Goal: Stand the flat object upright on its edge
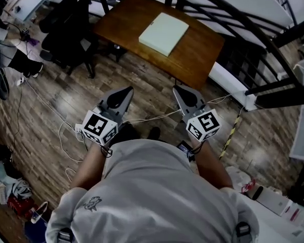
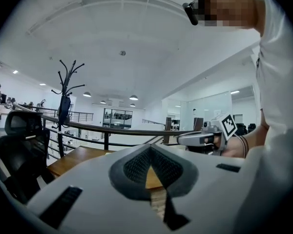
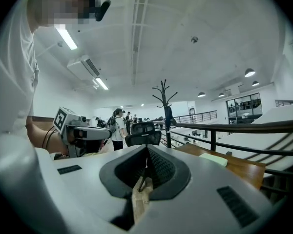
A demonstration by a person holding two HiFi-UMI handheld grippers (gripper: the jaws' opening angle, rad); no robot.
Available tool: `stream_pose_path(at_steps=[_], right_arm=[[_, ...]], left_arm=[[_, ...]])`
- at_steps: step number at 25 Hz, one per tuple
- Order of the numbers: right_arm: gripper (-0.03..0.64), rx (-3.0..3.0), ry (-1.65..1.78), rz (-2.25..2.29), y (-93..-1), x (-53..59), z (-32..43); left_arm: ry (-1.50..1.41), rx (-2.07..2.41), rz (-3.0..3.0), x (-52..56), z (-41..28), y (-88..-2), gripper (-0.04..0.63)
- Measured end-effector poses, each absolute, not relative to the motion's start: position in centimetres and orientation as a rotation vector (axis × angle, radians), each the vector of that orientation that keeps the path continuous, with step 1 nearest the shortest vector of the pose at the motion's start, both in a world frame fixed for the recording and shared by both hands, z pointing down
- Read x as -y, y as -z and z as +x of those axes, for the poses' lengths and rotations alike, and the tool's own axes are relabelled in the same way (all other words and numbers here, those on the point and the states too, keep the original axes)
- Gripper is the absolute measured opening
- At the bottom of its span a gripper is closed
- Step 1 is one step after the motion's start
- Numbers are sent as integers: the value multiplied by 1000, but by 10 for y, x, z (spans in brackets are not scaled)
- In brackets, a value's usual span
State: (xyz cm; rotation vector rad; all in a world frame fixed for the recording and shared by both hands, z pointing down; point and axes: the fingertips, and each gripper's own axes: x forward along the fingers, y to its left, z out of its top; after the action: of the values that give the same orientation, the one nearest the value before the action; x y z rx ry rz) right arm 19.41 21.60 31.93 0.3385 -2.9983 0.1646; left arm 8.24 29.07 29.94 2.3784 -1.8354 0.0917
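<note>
A pale, flat rectangular object (image 1: 163, 33) lies flat on the brown wooden table (image 1: 202, 59) ahead of me; in the right gripper view the flat object (image 3: 213, 159) shows as a thin slab on the table (image 3: 244, 169). My left gripper (image 1: 125, 92) and right gripper (image 1: 179, 91) are held side by side near my waist, well short of the table, over the wooden floor. Both have their jaws shut with nothing between them. In the left gripper view the right gripper (image 2: 183, 140) shows at the right, and the table (image 2: 78, 157) lies beyond the jaws.
A black railing (image 1: 233, 14) curves behind the table. A black office chair (image 1: 66, 34) stands left of the table. White cables (image 1: 61, 135) trail on the floor at my left. A coat stand (image 3: 163, 111) and people stand far back. Boxes and clutter lie at the lower right.
</note>
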Motion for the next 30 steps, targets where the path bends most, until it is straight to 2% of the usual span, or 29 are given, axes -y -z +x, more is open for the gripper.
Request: stream_pose_path(at_steps=[10,30], right_arm=[[34,2994,-148,426,-311,-178,157],[34,2961,-180,760,-291,-133,28]], left_arm=[[-115,1767,2441,-245,37,-297,12],[-120,1518,2617,-174,-109,-276,12]])
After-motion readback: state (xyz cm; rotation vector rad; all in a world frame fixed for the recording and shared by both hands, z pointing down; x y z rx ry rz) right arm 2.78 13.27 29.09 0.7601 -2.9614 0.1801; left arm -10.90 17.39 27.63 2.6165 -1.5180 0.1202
